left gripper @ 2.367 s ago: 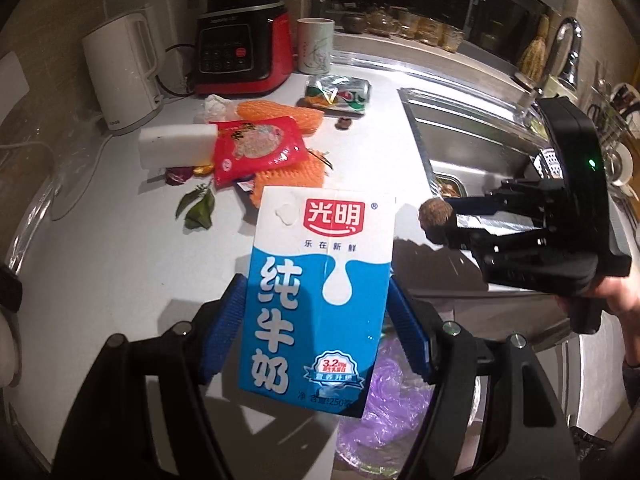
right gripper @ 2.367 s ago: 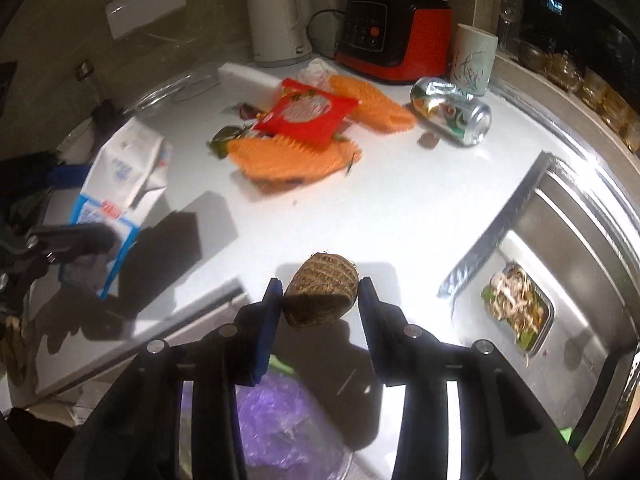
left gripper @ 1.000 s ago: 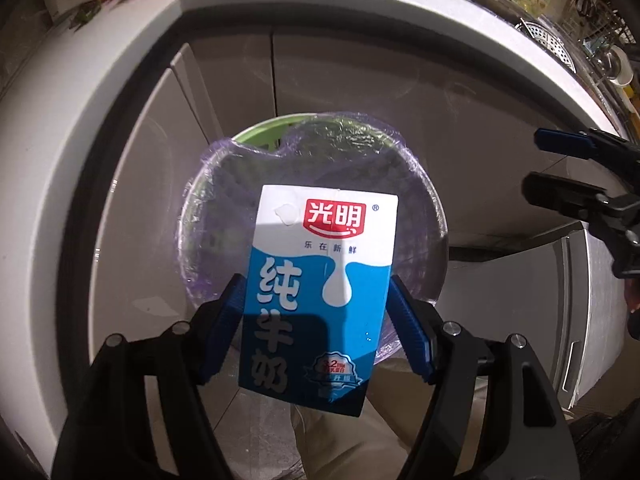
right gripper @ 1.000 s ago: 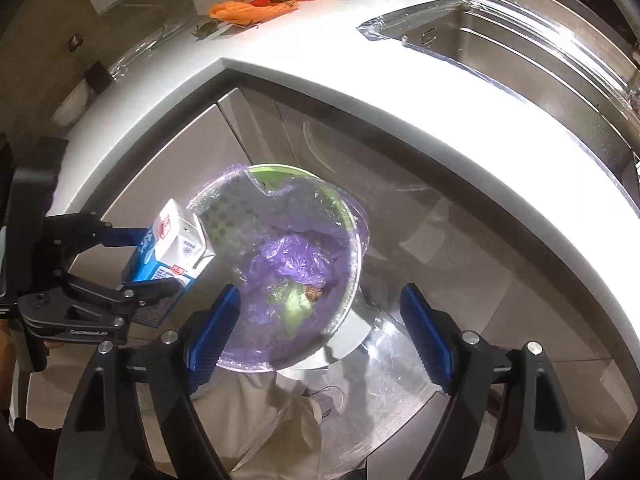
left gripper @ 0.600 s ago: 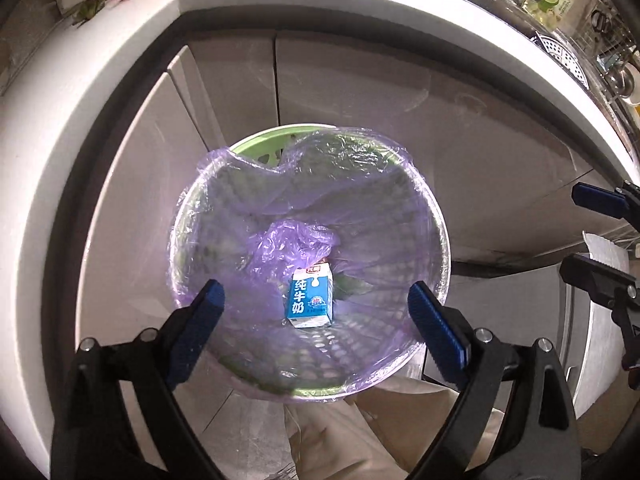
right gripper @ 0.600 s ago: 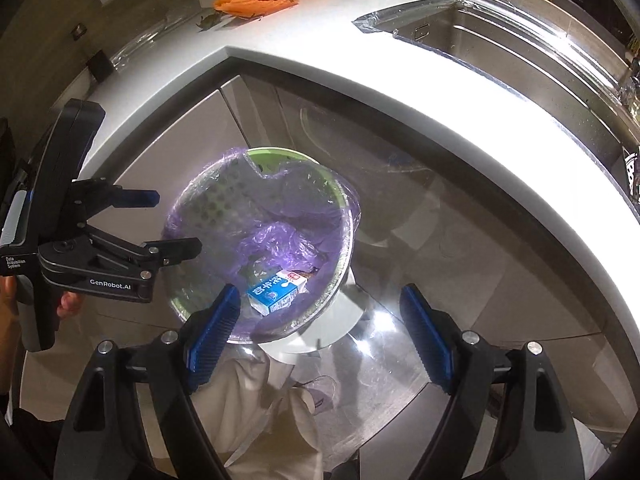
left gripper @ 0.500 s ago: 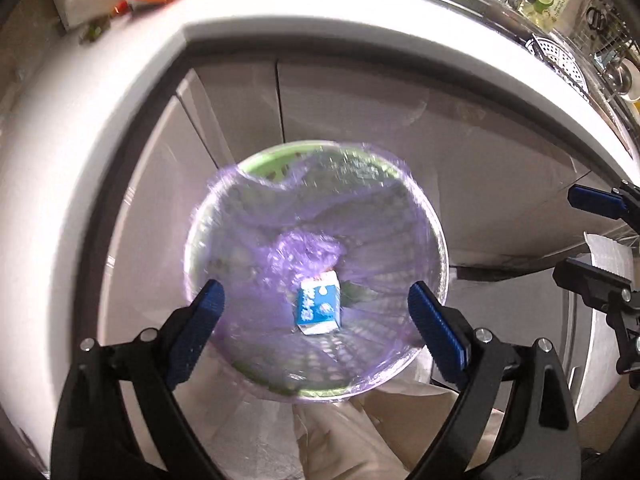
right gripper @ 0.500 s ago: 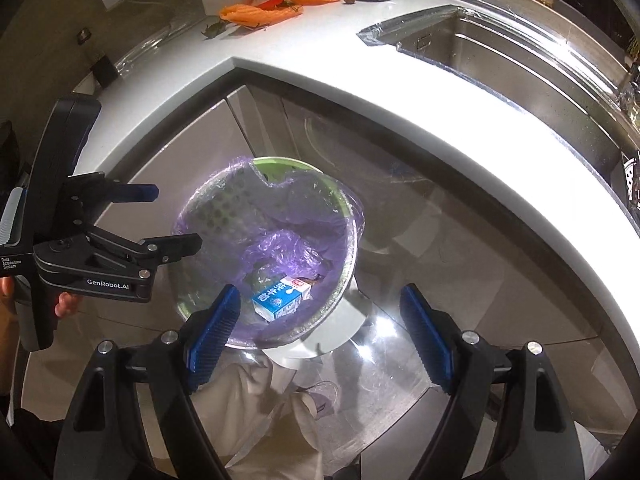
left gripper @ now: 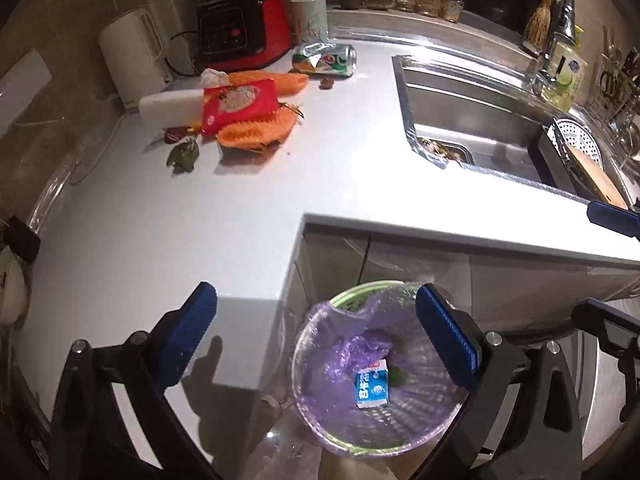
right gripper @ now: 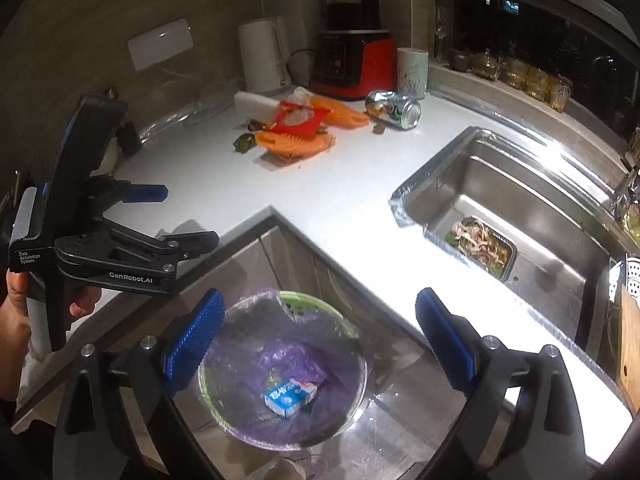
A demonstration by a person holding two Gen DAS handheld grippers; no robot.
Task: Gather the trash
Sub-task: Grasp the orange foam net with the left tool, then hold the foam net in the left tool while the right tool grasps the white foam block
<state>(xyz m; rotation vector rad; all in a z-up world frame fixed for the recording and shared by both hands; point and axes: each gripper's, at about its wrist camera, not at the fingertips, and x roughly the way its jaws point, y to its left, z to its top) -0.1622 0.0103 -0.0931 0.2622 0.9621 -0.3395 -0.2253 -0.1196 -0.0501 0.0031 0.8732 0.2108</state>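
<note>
A white L-shaped counter (left gripper: 200, 220) fills the upper half of both views, with a steel sink (left gripper: 480, 120) set into it at the right and grey cabinet doors under its edge. On the floor in the inner corner of the counter, at the bottom centre of each frame, stands a green bin (left gripper: 380, 364) lined with a purple bag (right gripper: 288, 360). A blue and white milk carton (left gripper: 372, 388) lies on its side at the bottom of the bag. More trash sits on the counter toward the upper left: a red packet (left gripper: 238, 104) on top of orange netting (left gripper: 256, 132), a white block (left gripper: 170, 108) just beside the packet, dark leaves (left gripper: 184, 156) in front of it, and a crushed can (left gripper: 324, 59) lying near a red blender base (left gripper: 240, 32). A white kettle (left gripper: 134, 52) and a pale cup (left gripper: 310, 20) stand at the back. The left gripper (left gripper: 316, 332) hangs over the counter edge and the bin; its blue-padded fingers have just been opening and stand wide apart with nothing between them. The right gripper (right gripper: 316, 332) is over the bin too, jaws likewise just opened wide and empty. In the right wrist view the left gripper shows at the left of the frame, held by a hand (right gripper: 16, 312).
</note>
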